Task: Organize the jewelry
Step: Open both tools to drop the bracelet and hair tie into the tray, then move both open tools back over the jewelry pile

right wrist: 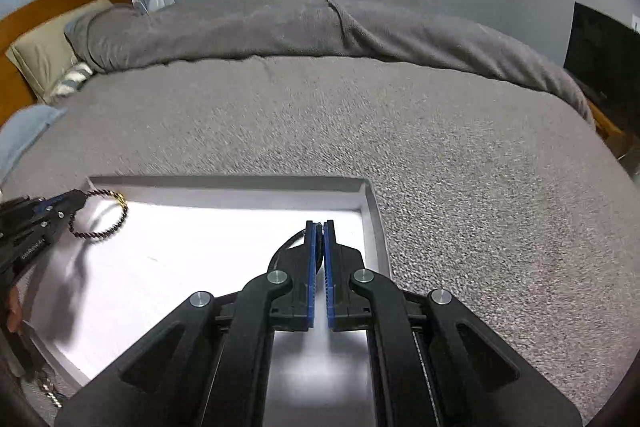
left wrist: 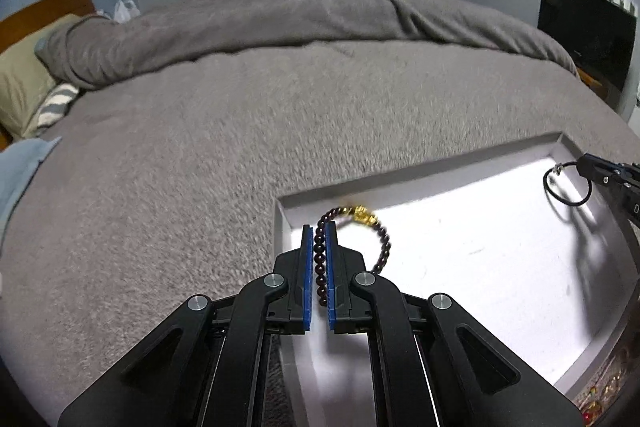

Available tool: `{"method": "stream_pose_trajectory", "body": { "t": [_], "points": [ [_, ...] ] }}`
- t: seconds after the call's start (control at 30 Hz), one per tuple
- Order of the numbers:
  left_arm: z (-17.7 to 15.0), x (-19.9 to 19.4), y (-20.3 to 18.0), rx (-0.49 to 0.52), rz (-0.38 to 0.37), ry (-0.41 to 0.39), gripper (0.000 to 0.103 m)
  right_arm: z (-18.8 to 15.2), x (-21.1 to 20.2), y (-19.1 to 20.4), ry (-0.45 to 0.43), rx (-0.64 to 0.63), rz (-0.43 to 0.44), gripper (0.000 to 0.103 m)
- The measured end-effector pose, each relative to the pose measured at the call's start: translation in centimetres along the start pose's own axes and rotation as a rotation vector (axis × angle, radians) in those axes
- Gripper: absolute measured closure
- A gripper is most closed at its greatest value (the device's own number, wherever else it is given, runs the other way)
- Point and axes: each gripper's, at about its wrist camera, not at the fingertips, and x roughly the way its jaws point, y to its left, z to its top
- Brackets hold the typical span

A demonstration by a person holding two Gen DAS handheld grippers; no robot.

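My left gripper (left wrist: 319, 229) is shut on a dark beaded bracelet (left wrist: 384, 239) with a gold charm; the loop hangs just above the near left corner of a shallow white tray (left wrist: 440, 179). My right gripper (right wrist: 319, 225) is shut on a thin black cord bracelet (right wrist: 286, 245), held low over the tray's (right wrist: 370, 219) right side. From the right wrist view the left gripper (right wrist: 82, 201) comes in at the left with the beaded bracelet (right wrist: 100, 227) dangling from it. The left wrist view shows the right gripper (left wrist: 580, 165) at the far right edge with the black cord loop (left wrist: 566, 187) hanging from it.
The tray lies on a bed covered by a grey fuzzy blanket (left wrist: 240, 131), with a folded grey duvet (left wrist: 280, 19) behind. Pillows (left wrist: 24, 87) and a wooden headboard stand at the left. More beaded jewelry (left wrist: 600, 395) lies by the tray's near right corner.
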Motion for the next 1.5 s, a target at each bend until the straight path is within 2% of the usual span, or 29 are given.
{"method": "stream_pose_trajectory", "body": {
  "t": [0.33,0.4,0.43,0.5,0.63,0.7,0.77,0.8,0.83,0.87,0.9,0.93,0.97,1.13,1.23,1.33,1.5],
  "points": [
    [-0.1,0.7,-0.1,0.024,0.015,0.031,0.096,-0.1,0.4,0.0,0.017,-0.011,0.001,0.099],
    [0.0,0.8,-0.2,0.022,0.016,0.034,0.096,-0.1,0.3,0.0,0.015,-0.01,0.001,0.097],
    [0.0,0.8,-0.3,0.02,0.016,0.035,0.095,-0.1,0.3,0.0,0.014,-0.009,0.001,0.092],
    [0.0,0.6,-0.2,0.013,0.011,0.027,0.084,-0.1,0.1,-0.1,0.005,-0.004,0.0,0.083],
    [0.0,-0.1,-0.4,0.012,0.02,-0.007,0.076,0.0,-0.5,-0.4,-0.012,0.01,0.006,0.079],
    [0.1,-0.8,-0.4,0.01,0.028,-0.03,0.07,0.0,-1.1,-0.6,-0.021,0.023,0.013,0.071],
    [0.2,-2.1,-0.6,0.004,0.03,-0.057,0.066,0.0,-2.5,-0.8,-0.048,0.038,0.024,0.055],
    [0.2,-3.0,-0.6,-0.002,0.029,-0.074,0.063,0.0,-3.4,-0.8,-0.066,0.04,0.026,0.052],
    [0.2,-3.7,-0.7,-0.008,0.03,-0.087,0.057,0.0,-4.3,-0.9,-0.083,0.04,0.029,0.044],
    [0.1,-4.7,-0.9,-0.017,0.038,-0.109,0.036,-0.1,-4.9,-0.9,-0.094,0.04,0.032,0.034],
    [-0.2,-5.9,-1.0,-0.03,0.054,-0.136,0.016,-0.4,-6.1,-0.9,-0.112,0.038,0.037,0.028],
    [-0.5,-6.8,-1.1,-0.042,0.059,-0.159,0.013,-0.8,-7.0,-1.0,-0.125,0.037,0.04,0.019],
    [-0.9,-7.9,-1.1,-0.055,0.054,-0.178,0.013,-1.1,-7.7,-1.1,-0.132,0.037,0.041,0.015],
    [-3.3,-11.1,-1.3,-0.134,0.018,-0.168,0.011,-3.7,-12.4,-1.7,-0.165,0.057,0.056,0.006],
    [-5.2,-13.1,-1.8,-0.148,0.018,-0.177,0.009,-5.5,-15.0,-1.7,-0.176,0.038,0.05,0.006],
    [-7.2,-14.7,-2.3,-0.132,0.05,-0.192,0.007,-7.8,-17.0,-1.9,-0.173,0.02,0.049,0.006],
    [-10.3,-16.4,-2.4,-0.155,0.024,-0.195,0.007,-11.0,-19.6,-3.1,-0.195,0.053,0.052,0.006]
  ]
}}
